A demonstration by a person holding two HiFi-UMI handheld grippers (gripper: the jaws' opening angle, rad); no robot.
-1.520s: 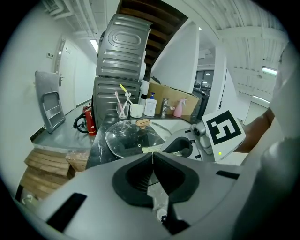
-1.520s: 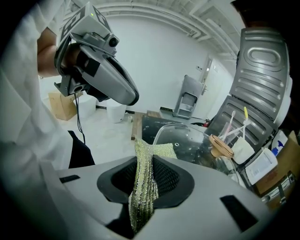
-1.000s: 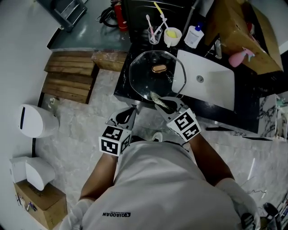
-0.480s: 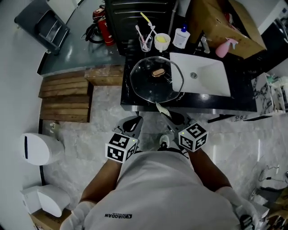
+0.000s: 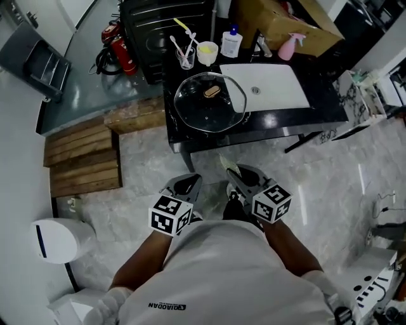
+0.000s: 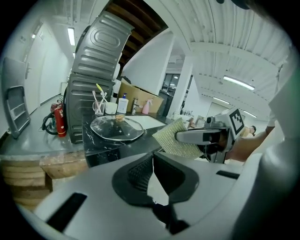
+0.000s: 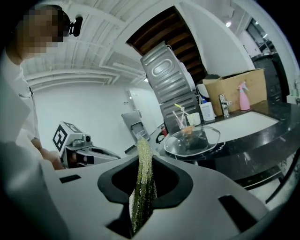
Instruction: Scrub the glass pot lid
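We stand on the pale marble floor (image 5: 330,184), back from the black counter (image 5: 279,120), and neither tool reaches it. In the head view, wooden pallets (image 5: 82,162) lie on the floor off the counter's left end. A dark ribbed metal cabinet (image 5: 162,25) rises at the counter's far left corner. A white rectangular sink (image 5: 279,89) is set in the counter's right half. An open cardboard box (image 5: 279,19) sits at the counter's far edge, behind that sink.

The glass pot lid (image 5: 208,103) lies flat on the counter's left half, just beside the sink, its tan knob (image 5: 212,91) pointing up. Nothing touches it.

Our right gripper (image 5: 236,172) hangs over the floor off the counter's near edge. Its jaws are clamped on a yellow-green scrub pad (image 7: 143,173), which stands on edge between them and sticks out toward the counter. Our left gripper (image 6: 152,157) hovers off that same near edge, a little further left. Its jaws are drawn together at the tips, with nothing between them.

Smaller things line the counter's far edge: a pink spray bottle (image 5: 287,46), a white bottle (image 5: 231,43), a white cup (image 5: 207,53) and a clear tumbler of toothbrushes (image 5: 186,57). Red fire extinguishers (image 5: 120,41) stand off the counter's far left end.
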